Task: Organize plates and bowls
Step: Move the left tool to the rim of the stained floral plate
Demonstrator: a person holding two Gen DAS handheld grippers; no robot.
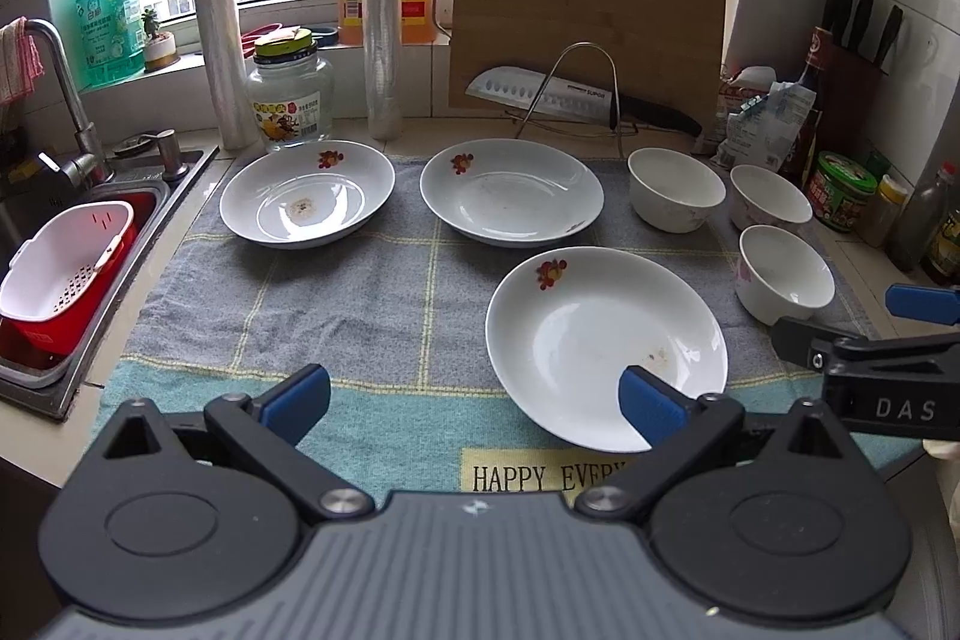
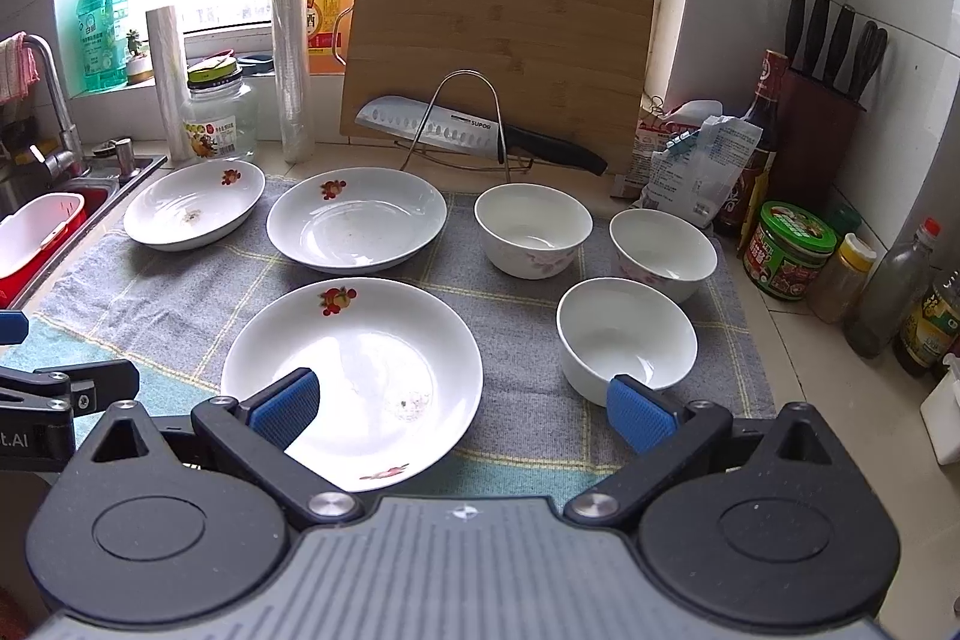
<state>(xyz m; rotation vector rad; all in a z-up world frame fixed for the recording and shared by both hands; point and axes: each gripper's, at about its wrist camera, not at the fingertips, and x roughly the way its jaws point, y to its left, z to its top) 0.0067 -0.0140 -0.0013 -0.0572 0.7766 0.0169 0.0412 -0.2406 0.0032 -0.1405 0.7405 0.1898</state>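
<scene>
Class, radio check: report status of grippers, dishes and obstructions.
Left gripper open, right gripper open, both empty. Three plates, three bowls separate on towel, unstacked. Nothing blocking.

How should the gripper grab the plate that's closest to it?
Pinch the rim of the nearest plate at its near edge, coming in low from the front. The plate is wide and shallow, too broad for the open right gripper to span, but its rim flares up off the towel, probably leaving room for one finger to slip under while the other presses on top.
</scene>
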